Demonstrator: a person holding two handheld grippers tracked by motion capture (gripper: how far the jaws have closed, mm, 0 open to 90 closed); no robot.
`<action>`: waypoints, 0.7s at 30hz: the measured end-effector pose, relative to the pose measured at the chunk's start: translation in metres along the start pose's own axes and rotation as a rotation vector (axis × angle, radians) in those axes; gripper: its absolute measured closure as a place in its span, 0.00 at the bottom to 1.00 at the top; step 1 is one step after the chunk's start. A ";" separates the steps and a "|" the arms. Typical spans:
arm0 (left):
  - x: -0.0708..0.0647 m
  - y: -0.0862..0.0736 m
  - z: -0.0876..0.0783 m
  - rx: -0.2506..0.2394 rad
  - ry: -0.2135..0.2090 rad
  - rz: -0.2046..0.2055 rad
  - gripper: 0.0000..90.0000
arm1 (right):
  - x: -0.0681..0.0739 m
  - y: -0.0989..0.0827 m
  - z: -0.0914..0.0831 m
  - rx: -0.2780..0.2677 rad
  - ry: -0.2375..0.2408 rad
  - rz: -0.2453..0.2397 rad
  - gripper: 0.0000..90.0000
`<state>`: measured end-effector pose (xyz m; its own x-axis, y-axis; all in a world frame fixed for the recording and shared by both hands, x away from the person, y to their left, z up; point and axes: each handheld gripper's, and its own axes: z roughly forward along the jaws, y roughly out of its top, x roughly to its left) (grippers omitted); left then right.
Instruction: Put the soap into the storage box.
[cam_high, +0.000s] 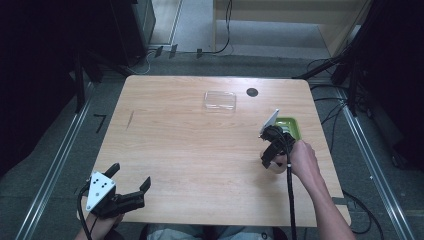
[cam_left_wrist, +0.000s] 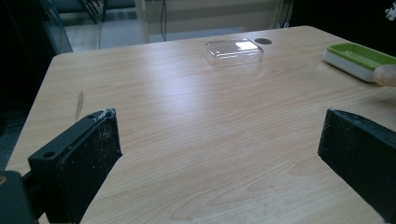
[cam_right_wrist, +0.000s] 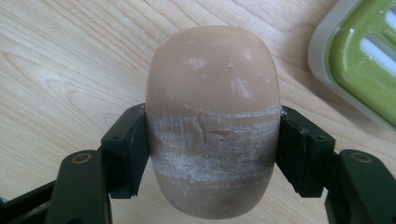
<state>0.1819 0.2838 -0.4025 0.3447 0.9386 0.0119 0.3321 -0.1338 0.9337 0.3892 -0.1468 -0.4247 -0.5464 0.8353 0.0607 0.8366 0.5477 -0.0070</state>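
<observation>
A tan oval bar of soap (cam_right_wrist: 212, 84) is clamped at its sides between the two black jaws of my right gripper (cam_right_wrist: 212, 140), held just above the wood. In the high view the right gripper (cam_high: 270, 159) is at the table's right side, just in front of a green soap dish (cam_high: 293, 128) with a white base. Part of the dish (cam_right_wrist: 359, 60) lies at the upper right of the right gripper view. My left gripper (cam_high: 131, 175) rests at the near left corner, open, with nothing between its jaws (cam_left_wrist: 219, 140). The soap's end (cam_left_wrist: 386, 74) shows at the far right of the left gripper view.
A clear plastic lid (cam_high: 220, 100) lies at the far middle of the wooden table (cam_high: 190, 150), beside a round black grommet (cam_high: 252, 92). From the left gripper view the lid (cam_left_wrist: 233, 51) and the green dish (cam_left_wrist: 359, 58) lie far ahead. Cables and dark stands surround the table.
</observation>
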 end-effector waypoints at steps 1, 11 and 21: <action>0.000 0.000 0.000 0.001 -0.001 0.001 0.00 | -0.001 0.000 -0.001 0.001 -0.003 -0.004 0.38; 0.000 0.000 0.000 0.001 -0.001 0.001 0.00 | -0.012 -0.004 -0.012 -0.015 -0.008 0.019 0.38; 0.000 0.000 0.001 0.001 -0.003 0.003 0.00 | -0.023 -0.004 -0.023 -0.035 -0.018 0.043 0.38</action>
<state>0.1823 0.2833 -0.4025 0.3485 0.9372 0.0135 0.3319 -0.1369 0.9333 0.3995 -0.1694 -0.4034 -0.5105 0.8588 0.0427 0.8599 0.5099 0.0258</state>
